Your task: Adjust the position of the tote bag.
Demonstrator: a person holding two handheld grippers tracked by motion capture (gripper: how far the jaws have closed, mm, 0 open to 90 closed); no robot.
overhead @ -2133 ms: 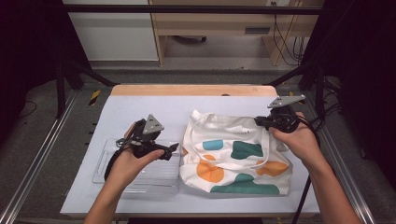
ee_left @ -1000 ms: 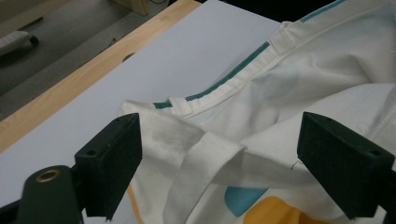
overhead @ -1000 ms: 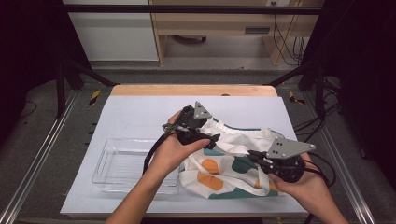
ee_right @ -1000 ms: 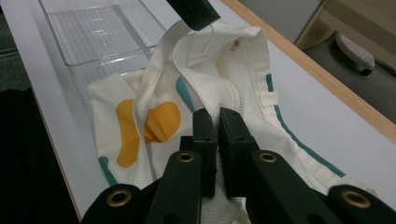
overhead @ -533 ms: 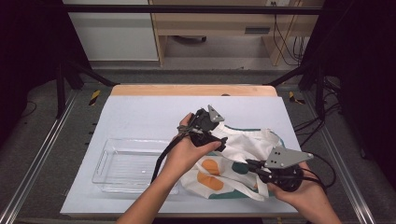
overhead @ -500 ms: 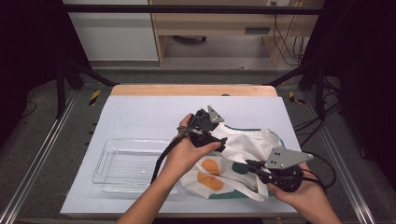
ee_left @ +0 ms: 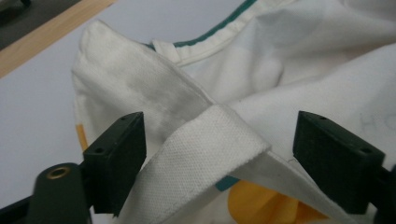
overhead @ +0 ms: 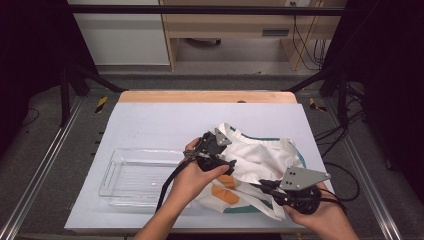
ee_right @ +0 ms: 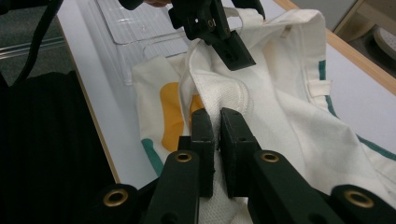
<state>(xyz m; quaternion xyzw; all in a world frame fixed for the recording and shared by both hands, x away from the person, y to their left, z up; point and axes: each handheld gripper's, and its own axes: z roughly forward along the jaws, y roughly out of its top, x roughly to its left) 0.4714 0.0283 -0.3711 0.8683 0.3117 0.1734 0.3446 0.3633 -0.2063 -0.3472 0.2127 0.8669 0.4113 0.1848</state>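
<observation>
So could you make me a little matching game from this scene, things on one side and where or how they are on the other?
Things:
1. left gripper
2. right gripper
3. tray
4. bag

States:
A. clear, left of the bag
B. jaws wide, strap between them
C. white with orange and teal patches
D. clamped on white fabric

Pairs: 1-B, 2-D, 3-A, 4-C

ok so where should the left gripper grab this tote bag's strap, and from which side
Grip the white webbing strap where it crosses flat between the left gripper's open jaws, coming down from above. It lies raised over the tote bag, and the right gripper pinches it farther along.
</observation>
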